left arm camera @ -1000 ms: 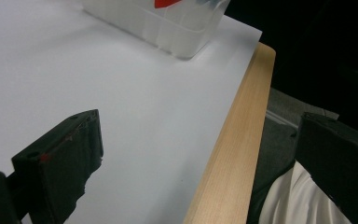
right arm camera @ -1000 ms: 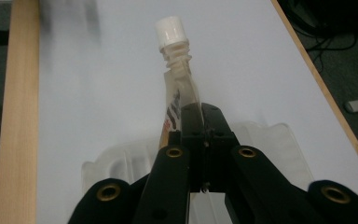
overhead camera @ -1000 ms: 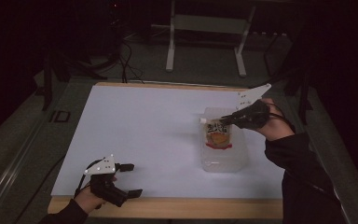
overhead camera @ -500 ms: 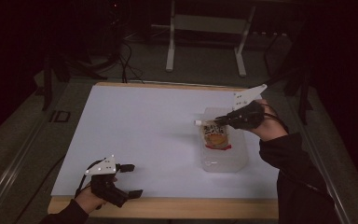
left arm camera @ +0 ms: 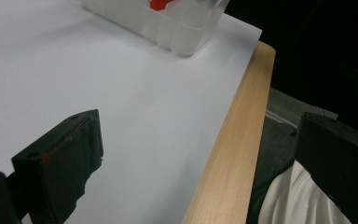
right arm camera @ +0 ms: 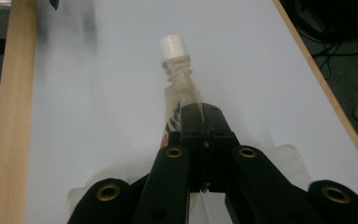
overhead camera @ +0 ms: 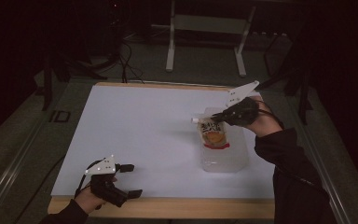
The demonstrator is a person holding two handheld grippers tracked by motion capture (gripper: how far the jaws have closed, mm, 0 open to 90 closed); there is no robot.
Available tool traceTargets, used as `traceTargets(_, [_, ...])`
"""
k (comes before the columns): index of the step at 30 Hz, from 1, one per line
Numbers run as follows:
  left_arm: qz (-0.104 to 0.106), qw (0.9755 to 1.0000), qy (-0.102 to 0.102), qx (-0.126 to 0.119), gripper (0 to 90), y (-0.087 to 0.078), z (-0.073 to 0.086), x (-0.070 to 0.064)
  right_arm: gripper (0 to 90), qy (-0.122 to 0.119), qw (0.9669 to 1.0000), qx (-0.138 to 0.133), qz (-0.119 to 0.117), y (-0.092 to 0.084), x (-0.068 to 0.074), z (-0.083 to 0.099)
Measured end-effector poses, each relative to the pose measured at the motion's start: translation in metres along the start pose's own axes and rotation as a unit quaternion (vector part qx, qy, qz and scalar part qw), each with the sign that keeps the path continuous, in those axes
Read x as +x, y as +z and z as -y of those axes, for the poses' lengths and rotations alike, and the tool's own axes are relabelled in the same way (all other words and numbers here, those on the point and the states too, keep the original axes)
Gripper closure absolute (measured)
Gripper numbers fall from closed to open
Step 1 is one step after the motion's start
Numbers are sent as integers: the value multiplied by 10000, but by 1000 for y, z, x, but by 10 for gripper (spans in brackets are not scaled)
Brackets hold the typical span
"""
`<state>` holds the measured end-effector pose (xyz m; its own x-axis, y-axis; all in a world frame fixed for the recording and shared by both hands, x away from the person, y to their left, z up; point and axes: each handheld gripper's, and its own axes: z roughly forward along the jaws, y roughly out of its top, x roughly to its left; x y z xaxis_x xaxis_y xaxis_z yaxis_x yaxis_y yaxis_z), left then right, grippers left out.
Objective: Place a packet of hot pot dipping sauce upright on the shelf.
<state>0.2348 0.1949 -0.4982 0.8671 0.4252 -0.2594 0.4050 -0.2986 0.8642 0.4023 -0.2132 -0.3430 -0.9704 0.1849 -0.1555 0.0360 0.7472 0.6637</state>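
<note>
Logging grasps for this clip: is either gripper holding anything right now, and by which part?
The right gripper is shut on the spouted pouch, pinching its upper part just below the white-capped spout, above the clear container. The left gripper is open, holding nothing.

right gripper (overhead camera: 218, 119) lifted pouch (overhead camera: 213, 134) further out of clear bin (overhead camera: 225, 156), shifted slightly left in frame
</note>
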Motion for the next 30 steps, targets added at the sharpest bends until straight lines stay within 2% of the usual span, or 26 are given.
traceTargets(4, [12, 10000, -3, 8, 16, 0, 1, 0, 890, 79, 9999, -58, -115, 6, 2, 11])
traceTargets(11, [6, 10000, -23, -3, 16, 0, 1, 0, 890, 381, 9987, -268, -191, 8, 4, 40])
traceTargets(15, [3, 10000, -22, 19, 16, 1, 1, 1, 889, 558, 9974, -416, -171, 4, 4, 57])
traceTargets(19, [-2, 10000, -29, 22, 16, 1, 2, 2, 887, 686, 9966, -435, -149, 3, 4, 69])
traceTargets(20, [-6, 10000, -31, 21, 16, 1, 2, 2, 885, 843, 9948, -543, -151, 0, 4, 78])
traceTargets(21, [-6, 10000, -35, 28, 16, 1, 2, 2, 885, 882, 9945, -543, -148, -1, 4, 82])
traceTargets(30, [2, 10000, -35, 45, 16, 2, 2, 2, 877, 1101, 9925, -534, -32, -9, 4, 101])
